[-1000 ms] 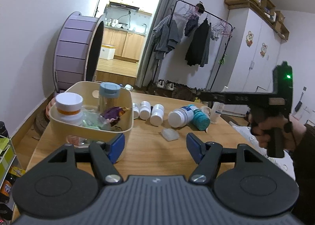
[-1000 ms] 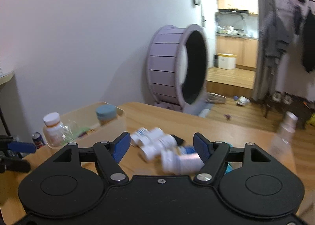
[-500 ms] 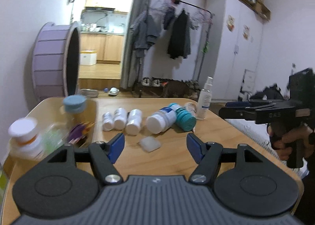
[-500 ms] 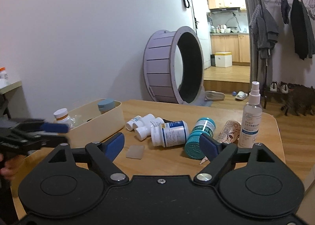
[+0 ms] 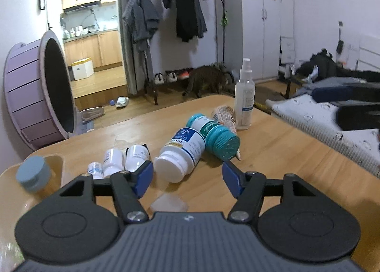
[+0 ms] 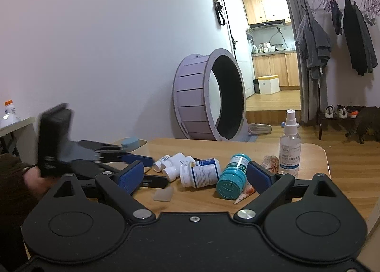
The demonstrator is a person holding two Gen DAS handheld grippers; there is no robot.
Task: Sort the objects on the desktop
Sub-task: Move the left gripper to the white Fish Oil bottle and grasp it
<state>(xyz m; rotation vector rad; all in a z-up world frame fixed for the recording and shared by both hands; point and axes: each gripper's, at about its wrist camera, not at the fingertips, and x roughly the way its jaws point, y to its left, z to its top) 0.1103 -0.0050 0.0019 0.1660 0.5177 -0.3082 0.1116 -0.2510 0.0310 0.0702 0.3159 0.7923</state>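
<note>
Approaching the bottle cluster was the step in hand, as judged from both wrist views. Left hand-held gripper (image 5: pixel 187 178) had its jaws spread with nothing between the pads; they had just been closing a little. Right hand-held gripper (image 6: pixel 195 177) stood spread wider, also empty, its jaws having just been opening.

Nearest on the desk (image 5: pixel 280 153): a small translucent pad (image 5: pixel 169 203), flat, just ahead of the left gripper. Next: white bottle (image 5: pixel 181 153) on its side, cap end toward the left camera, long axis running away and slightly right. Teal bottle (image 5: pixel 215 136) lay touching its right flank, teal cap toward the camera, axis roughly parallel. Three small white bottles (image 5: pixel 114 161) lay side by side to the left, near the bin (image 5: pixel 55 165). Farthest: spray bottle (image 5: pixel 244 98), upright, near the desk's far edge.

Judgement: the white bottle sat most in line with the left jaws. A good grasp would close across the body, square to the long axis, near mid-length, not on the cap. The round body could roll, and the teal bottle touching it might be nudged; the jaws should straddle the white bottle alone.
</note>
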